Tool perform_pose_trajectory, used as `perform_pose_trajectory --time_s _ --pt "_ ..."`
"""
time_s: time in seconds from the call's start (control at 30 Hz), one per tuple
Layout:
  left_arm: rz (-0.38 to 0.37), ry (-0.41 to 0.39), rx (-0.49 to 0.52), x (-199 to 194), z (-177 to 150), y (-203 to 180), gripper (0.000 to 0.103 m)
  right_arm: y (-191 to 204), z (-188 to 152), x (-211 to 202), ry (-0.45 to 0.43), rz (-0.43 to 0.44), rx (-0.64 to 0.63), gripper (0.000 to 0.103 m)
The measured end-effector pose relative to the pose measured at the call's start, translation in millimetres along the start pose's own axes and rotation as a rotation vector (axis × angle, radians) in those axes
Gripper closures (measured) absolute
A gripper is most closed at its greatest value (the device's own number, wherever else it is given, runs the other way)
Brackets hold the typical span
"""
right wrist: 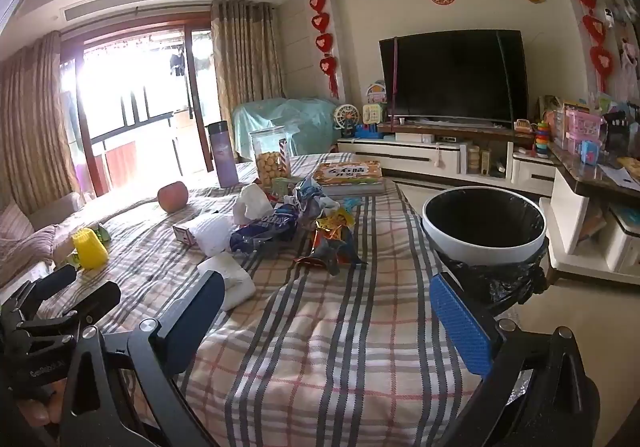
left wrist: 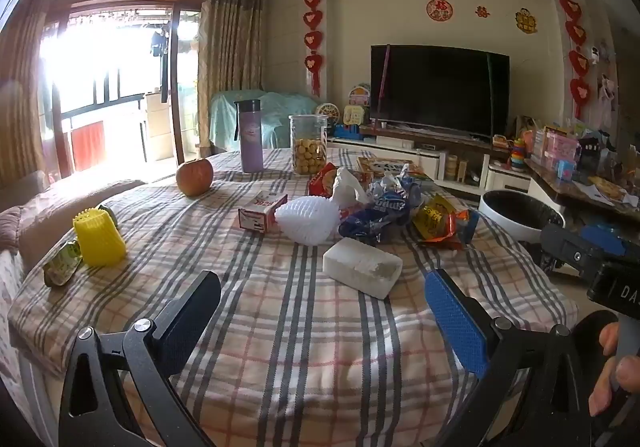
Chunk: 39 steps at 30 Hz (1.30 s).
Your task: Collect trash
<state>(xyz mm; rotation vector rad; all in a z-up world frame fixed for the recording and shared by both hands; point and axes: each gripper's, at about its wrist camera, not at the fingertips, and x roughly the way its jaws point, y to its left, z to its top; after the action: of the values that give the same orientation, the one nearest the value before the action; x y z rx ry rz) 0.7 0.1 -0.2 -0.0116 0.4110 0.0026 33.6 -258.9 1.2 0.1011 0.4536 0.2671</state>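
The left gripper [left wrist: 322, 299] and the right gripper [right wrist: 326, 299] are both held spread wide with nothing between the pads, low over the near edge of the plaid tablecloth [left wrist: 300, 347]. The trash is found further out: a white foam block [left wrist: 362, 267] lies nearest, with the heap of crumpled wrappers [left wrist: 384, 215] behind it, while the lined bin [right wrist: 484, 225] stands just off the table's right side. The foam block is probably best taken first, squarely across its narrow sides, and the apple [left wrist: 195, 176] and cookie jar [left wrist: 308, 145] are best left untouched.
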Motion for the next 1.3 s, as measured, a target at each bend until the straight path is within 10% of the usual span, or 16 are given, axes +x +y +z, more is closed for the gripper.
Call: perform_pose_trajectory --time_s 1.3 --pt "-0.007 0.096 -0.019 13 -7 3 0.001 -7 -4 8 0.046 0.021 0.041 0.0"
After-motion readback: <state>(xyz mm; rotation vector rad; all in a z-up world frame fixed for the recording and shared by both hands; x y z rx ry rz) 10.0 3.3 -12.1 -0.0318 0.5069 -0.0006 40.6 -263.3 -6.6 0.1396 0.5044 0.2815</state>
